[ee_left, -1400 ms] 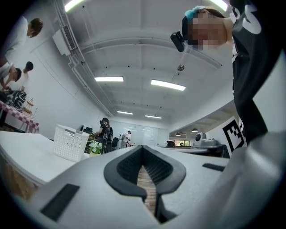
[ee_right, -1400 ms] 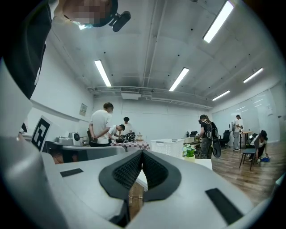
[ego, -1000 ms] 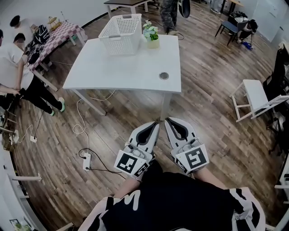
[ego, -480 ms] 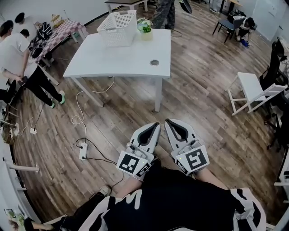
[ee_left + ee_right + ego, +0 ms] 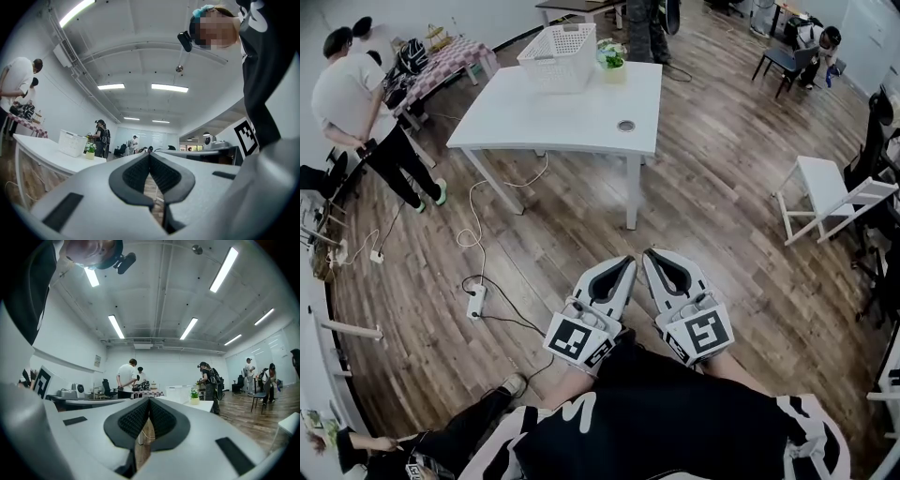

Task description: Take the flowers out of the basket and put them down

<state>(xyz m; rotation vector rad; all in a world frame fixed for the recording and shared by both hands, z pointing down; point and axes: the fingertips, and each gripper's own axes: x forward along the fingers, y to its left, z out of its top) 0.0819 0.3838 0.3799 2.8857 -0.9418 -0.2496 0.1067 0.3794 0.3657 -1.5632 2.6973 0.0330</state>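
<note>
1. Backed away from the table [image 5: 553,112]; saw it smaller in the head view than a second earlier.
2. Kept left hand-held gripper [image 5: 622,262] and right hand-held gripper [image 5: 653,256] pinched together, empty, well short of the table.
3. Found the potted flowers [image 5: 613,62] on the table's far edge, just beside the white basket [image 5: 561,56], not inside.
4. Judged the task probably finished.

We wear a black top [image 5: 675,427] with white print and white sleeves [image 5: 811,433] trimmed in black. Our left claw [image 5: 624,262] and right claw [image 5: 650,253] are smooth white shells with dark ribbed pads [image 5: 136,173], each bearing a cube [image 5: 577,339] of black-and-white square markers.
</note>
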